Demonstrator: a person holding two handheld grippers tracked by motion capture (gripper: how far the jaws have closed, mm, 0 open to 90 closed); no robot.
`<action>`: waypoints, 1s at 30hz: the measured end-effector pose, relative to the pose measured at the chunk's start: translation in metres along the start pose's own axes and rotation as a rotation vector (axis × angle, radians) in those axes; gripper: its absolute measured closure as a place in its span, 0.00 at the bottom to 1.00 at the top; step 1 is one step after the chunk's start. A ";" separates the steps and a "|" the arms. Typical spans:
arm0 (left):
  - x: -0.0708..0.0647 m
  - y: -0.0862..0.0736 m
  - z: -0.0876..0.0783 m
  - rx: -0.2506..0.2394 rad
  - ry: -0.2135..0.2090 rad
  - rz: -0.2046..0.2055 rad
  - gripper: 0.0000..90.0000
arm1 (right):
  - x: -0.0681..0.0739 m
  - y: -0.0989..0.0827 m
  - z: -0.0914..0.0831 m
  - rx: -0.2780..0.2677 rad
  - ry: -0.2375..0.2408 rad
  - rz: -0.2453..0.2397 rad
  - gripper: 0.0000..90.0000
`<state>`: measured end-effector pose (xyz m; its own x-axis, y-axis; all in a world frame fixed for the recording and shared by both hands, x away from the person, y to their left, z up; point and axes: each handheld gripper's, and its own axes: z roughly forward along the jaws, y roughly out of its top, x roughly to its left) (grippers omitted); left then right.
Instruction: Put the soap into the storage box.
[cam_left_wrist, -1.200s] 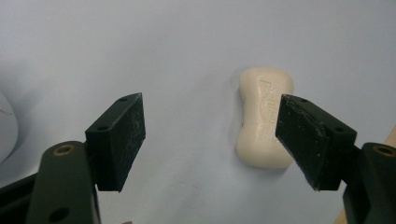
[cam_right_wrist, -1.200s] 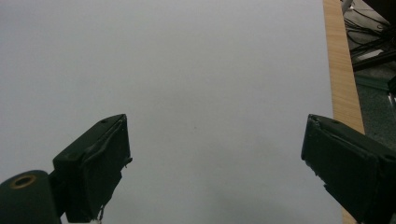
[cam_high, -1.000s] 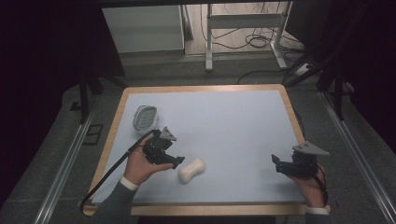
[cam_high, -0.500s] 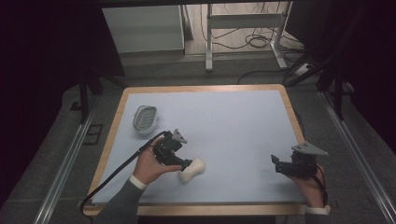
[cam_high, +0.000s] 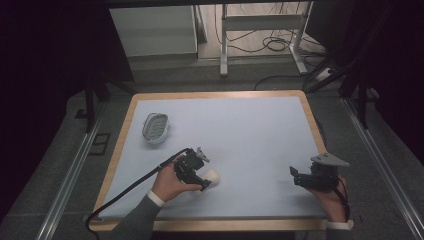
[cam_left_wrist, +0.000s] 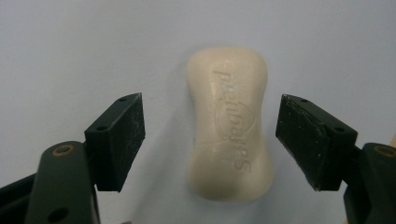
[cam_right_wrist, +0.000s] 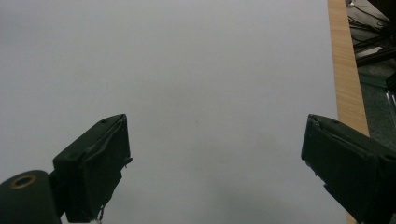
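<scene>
Moving from the 11 o'clock side of the cream, waisted bar of soap, the left gripper now straddles it, jaws wide apart and not touching (soap flat on the pale blue table mat). At 3 o'clock, the right gripper hovers, jaws spread. An oval grey soap dish sits at 10 o'clock.

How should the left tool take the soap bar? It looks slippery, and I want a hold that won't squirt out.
Grip the soap bar across its narrowed waist, coming straight down from above. It lies flat on the table with its long sides facing the left tool, whose open jaws already stand either side of it. The pinched middle should keep the pads from sliding toward the rounded ends.
</scene>
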<state>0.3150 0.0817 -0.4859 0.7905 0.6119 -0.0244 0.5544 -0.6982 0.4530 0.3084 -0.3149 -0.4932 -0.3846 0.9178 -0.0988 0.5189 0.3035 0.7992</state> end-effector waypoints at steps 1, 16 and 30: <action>-0.001 0.000 0.002 0.006 0.000 -0.001 0.27 | 0.000 0.000 0.000 0.001 -0.001 -0.001 0.09; -0.007 -0.002 0.018 0.057 0.017 0.013 0.37 | 0.000 -0.001 0.000 0.004 -0.006 -0.004 0.09; -0.008 -0.002 0.023 0.077 -0.006 0.011 0.54 | -0.001 -0.001 -0.001 0.004 -0.009 0.001 0.09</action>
<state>0.3134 0.0694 -0.5076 0.7978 0.6024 -0.0252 0.5642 -0.7312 0.3833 0.3080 -0.3167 -0.4933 -0.3771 0.9204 -0.1031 0.5223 0.3033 0.7970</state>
